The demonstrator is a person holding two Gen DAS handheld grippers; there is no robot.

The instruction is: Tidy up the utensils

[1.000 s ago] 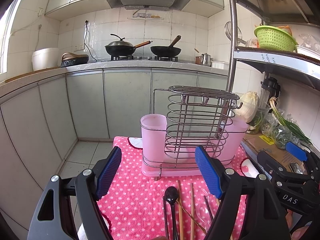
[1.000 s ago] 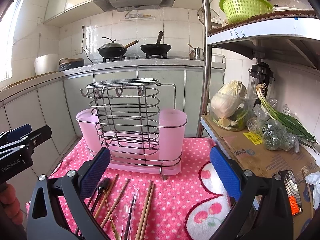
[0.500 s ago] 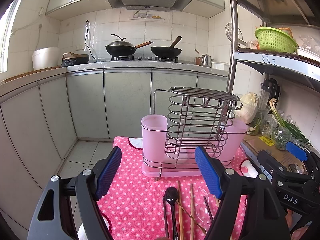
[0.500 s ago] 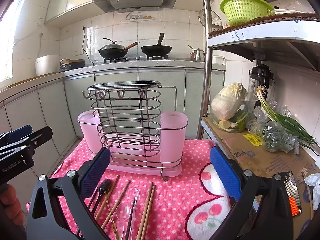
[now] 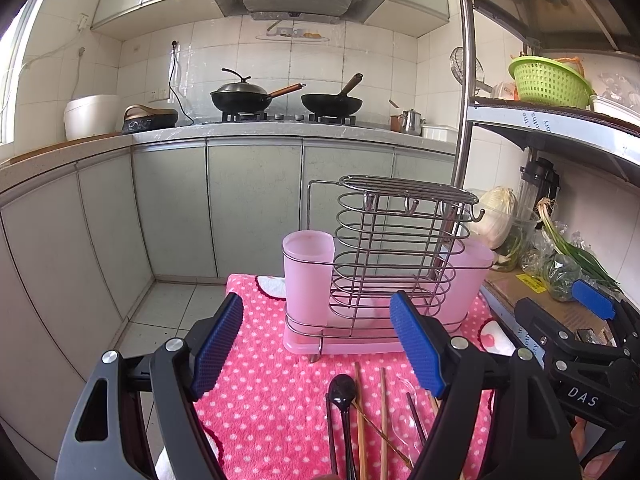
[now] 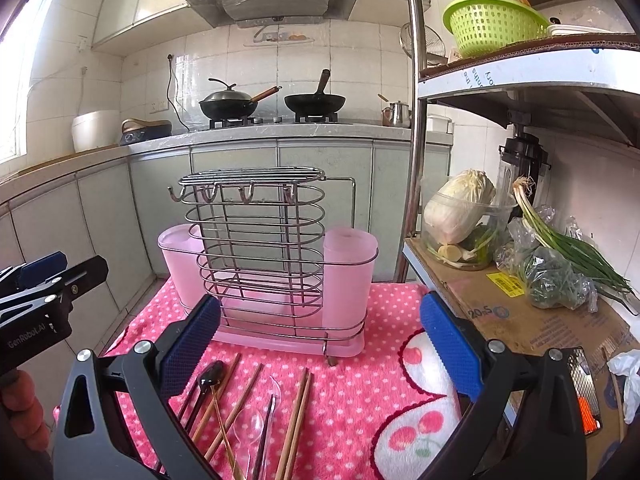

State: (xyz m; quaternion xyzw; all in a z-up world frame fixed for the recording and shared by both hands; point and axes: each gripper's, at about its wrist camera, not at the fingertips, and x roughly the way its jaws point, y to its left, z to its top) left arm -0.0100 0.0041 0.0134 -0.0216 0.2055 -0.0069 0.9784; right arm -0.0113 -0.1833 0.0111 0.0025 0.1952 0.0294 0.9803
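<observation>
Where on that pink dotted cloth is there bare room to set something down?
On the pink cloth, the free patch is right of the chopsticks, up to the cardboard. A narrower strip lies left of the black spoon. Below the pink rack, utensils crowd it.

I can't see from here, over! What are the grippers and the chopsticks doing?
Left hand-held gripper open, empty. Right hand-held gripper open, empty. Brown wooden chopsticks lying on pink polka-dot towel, pink plastic holder in wire rack empty. Nothing blocking.
</observation>
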